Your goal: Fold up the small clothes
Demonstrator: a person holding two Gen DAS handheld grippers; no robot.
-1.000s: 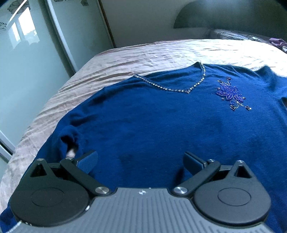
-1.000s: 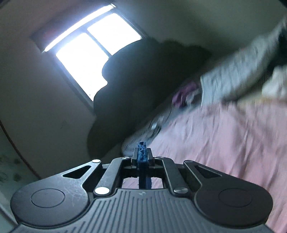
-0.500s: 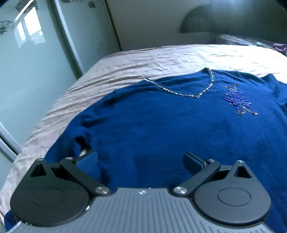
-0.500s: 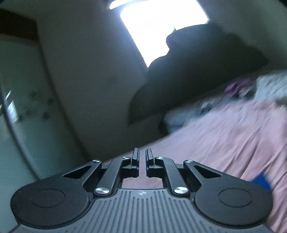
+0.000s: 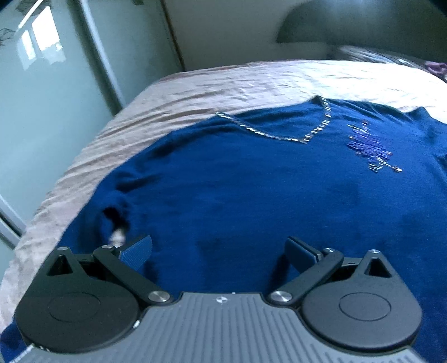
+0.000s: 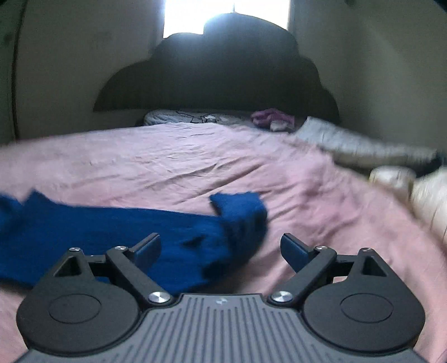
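Note:
A dark blue sweater (image 5: 251, 195) lies flat on the pink bedsheet (image 5: 223, 81), with a beaded V-neck (image 5: 304, 136) and a purple beaded flower (image 5: 368, 145). My left gripper (image 5: 219, 248) hovers open over its lower body, nothing between the fingers. In the right wrist view a blue sleeve (image 6: 173, 237) of the sweater stretches across the sheet, its cuff end (image 6: 240, 206) bunched. My right gripper (image 6: 220, 248) is low over that sleeve, jaws opening wide; the sleeve lies below the gap and the pads do not press on it.
Glass wardrobe doors (image 5: 50, 97) stand left of the bed. A dark headboard (image 6: 220, 78) and a bright window (image 6: 226, 14) are at the far end. Pillows (image 6: 195, 117), a purple garment (image 6: 272, 117) and folded pale fabrics (image 6: 391, 173) lie on the bed's far and right side.
My right gripper, first shut on blue fabric and rolled sideways, levelled out, dropped toward the bed and opened wide over the sleeve. The left gripper stayed open over the sweater.

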